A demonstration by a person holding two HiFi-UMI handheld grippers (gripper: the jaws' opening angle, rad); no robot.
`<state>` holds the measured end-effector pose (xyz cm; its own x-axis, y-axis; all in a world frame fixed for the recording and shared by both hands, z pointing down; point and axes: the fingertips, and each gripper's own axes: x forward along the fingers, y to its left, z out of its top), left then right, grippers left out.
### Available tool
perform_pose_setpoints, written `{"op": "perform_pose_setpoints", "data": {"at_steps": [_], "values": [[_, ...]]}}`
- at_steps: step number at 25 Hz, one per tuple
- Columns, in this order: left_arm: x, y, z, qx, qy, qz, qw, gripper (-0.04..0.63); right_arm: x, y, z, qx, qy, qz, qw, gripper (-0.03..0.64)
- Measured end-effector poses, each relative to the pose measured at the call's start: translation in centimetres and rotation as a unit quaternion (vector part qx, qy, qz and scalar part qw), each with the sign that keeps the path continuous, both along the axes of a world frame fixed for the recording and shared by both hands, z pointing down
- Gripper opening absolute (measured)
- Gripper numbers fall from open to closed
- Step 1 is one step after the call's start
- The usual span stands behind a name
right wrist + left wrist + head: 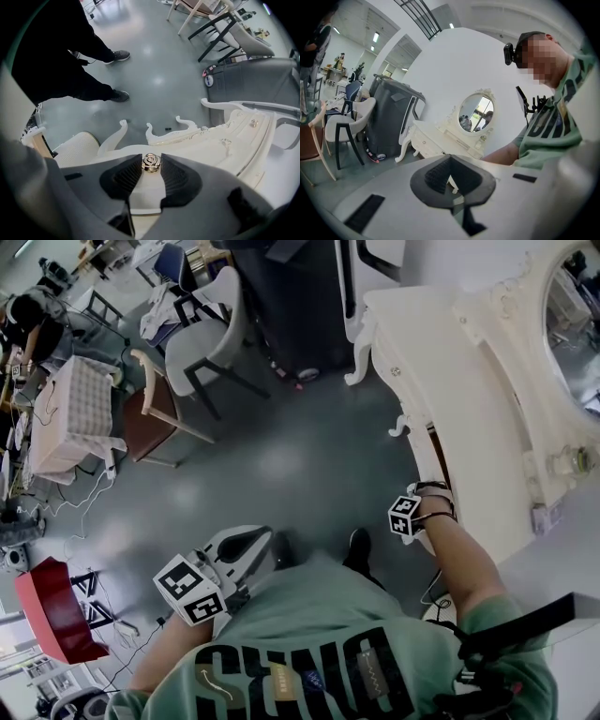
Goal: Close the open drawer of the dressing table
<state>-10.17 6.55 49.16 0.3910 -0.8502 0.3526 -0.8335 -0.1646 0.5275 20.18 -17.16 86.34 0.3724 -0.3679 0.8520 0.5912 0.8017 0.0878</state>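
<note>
right claw (pixel 151 160) clamps the rose-shaped knob (pixel 151 162), which sits between its tips.

The head camera looked steeply down onto the grey floor (pixel 309 465), with the dressing table (pixel 469 399) along its right edge. The camera on the left gripper (pixel 451 176) sat low and faced almost level across the room, taking in that same table and its oval mirror (pixel 476 112) from well off. The camera on the right gripper (pixel 151 161) pointed sharply down, close against the table's front at a rose-shaped knob (pixel 151 162). All three views shared table and floor.
</note>
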Motion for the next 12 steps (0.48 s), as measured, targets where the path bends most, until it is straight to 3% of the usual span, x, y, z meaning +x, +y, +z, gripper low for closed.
{"op": "perform_pose_setpoints", "data": {"at_steps": [12], "values": [[0.2, -0.2, 0.0, -0.003, 0.001, 0.002, 1.0, -0.003, 1.1, -1.4, -0.1, 0.009, 0.007, 0.012, 1.0, 0.127]]}}
